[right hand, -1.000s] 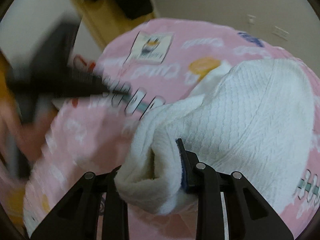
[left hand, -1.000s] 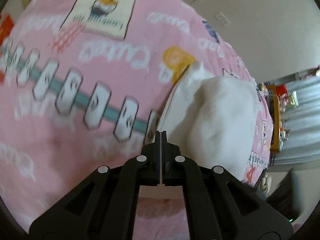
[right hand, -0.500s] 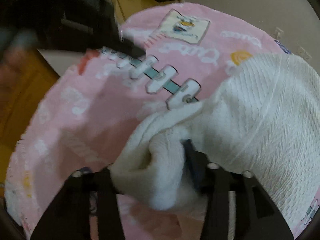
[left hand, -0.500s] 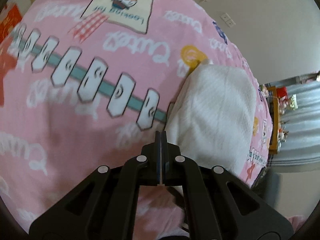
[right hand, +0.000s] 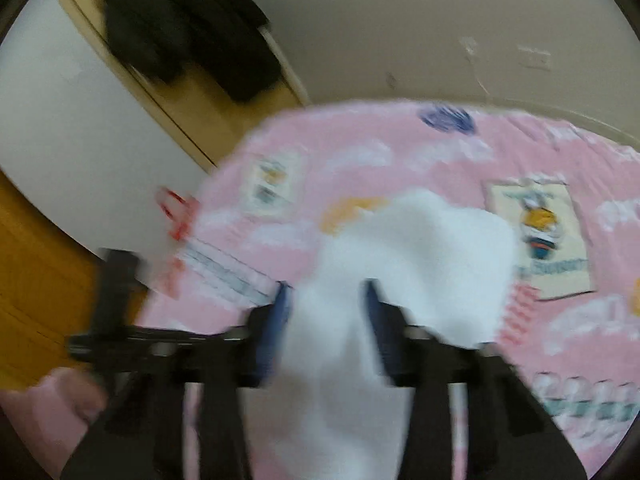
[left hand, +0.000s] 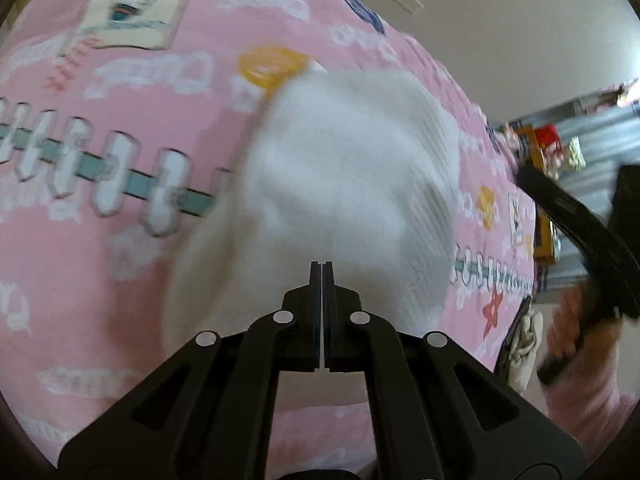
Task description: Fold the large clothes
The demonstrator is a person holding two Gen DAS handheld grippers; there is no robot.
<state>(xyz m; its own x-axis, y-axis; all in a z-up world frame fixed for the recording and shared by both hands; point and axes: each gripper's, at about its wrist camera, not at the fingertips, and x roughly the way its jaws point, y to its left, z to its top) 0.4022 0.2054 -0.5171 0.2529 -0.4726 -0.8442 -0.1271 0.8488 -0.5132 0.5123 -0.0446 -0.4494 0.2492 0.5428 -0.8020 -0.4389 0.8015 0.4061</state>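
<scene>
Mid-fold: the white knit garment lies bunched on the pink bedspread; right gripper closing around a raised fold; left gripper shut, empty; next, probably carry that fold across squarely

One white knitted garment lies on one pink printed bedspread. Two black two-finger grippers are present, the left gripper and the right gripper, each held by one hand. Two wall plates and one dark hanging coat complete the count.
</scene>
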